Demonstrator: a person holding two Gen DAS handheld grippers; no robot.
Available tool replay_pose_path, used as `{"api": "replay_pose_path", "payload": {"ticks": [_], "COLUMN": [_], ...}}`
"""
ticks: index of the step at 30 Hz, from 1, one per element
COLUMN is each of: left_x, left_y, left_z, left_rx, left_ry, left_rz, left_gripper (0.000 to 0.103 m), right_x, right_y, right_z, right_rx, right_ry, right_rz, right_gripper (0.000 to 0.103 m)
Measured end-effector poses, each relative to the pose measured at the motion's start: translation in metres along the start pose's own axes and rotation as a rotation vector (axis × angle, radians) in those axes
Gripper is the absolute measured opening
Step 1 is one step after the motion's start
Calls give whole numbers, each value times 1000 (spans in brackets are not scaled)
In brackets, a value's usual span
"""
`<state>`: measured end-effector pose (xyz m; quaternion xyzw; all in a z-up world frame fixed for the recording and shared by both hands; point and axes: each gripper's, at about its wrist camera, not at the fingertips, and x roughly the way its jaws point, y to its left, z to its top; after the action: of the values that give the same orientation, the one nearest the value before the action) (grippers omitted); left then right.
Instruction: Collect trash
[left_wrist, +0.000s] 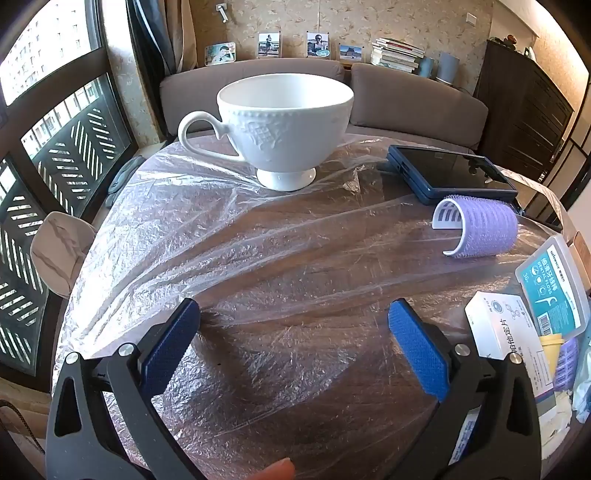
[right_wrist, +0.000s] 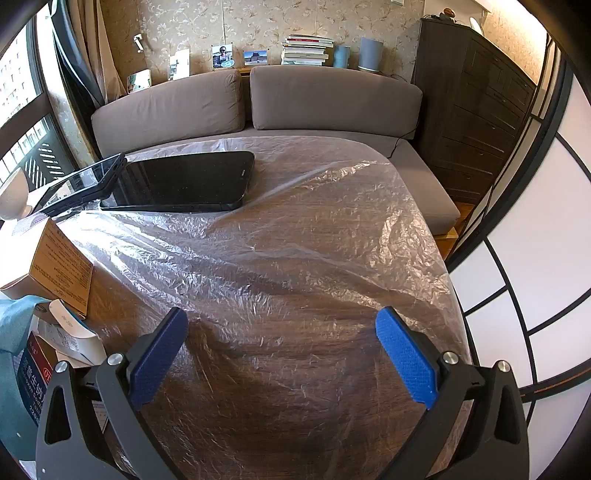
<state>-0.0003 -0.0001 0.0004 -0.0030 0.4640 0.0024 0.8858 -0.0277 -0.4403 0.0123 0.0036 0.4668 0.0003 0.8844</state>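
- A round wooden table (left_wrist: 295, 369) under crinkled plastic film (left_wrist: 221, 240), sofa (right_wrist: 166, 107) behind.
- Your left gripper (left_wrist: 293, 347) and right gripper (right_wrist: 282, 350) both hang spread wide, holding nothing.
- Trash looks to be the boxes (left_wrist: 495, 325) and wrappers near-right of the left gripper; approach low, and avoid snagging the film.
- Leave the cup (left_wrist: 284, 125) and tablets (right_wrist: 181, 181) far off.

Crinkly clear plastic sheet (left_wrist: 258, 251) over wood-grain table (right_wrist: 295, 406); glossy white ceramic cup (left_wrist: 284, 122).

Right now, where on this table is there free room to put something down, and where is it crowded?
Free: the plastic-covered table between the white cup and the open left tool, and the wide stretch ahead of the open right tool, below the black tablet. Crowded: the boxes between the two tools.
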Motion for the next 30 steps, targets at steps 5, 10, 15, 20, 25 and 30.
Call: {"api": "replay_pose_path", "payload": {"ticks": [5,10,15,20,25,30], "left_x": [-1,0,0,0,0,0], "left_y": [-1,0,0,0,0,0], "left_z": [0,-1,0,0,0,0], "left_rx": [0,-1,-1,-1,-1,-1], "left_ry": [0,1,3,3,3,3], "left_rz": [0,-1,-2,-2,-2,-2], "left_gripper": [102,102,102,102,102,102], "right_x": [0,1,0,0,0,0], "right_y": [0,0,0,0,0,0], "right_z": [0,0,0,1,1,1], "right_rx": [-2,-2,-3,-3,-3,-3], "right_ry": [8,8,8,8,8,8], "right_rz": [-3,-3,-4,-3,-3,-3], "right_gripper": [99,99,99,99,99,99]}}
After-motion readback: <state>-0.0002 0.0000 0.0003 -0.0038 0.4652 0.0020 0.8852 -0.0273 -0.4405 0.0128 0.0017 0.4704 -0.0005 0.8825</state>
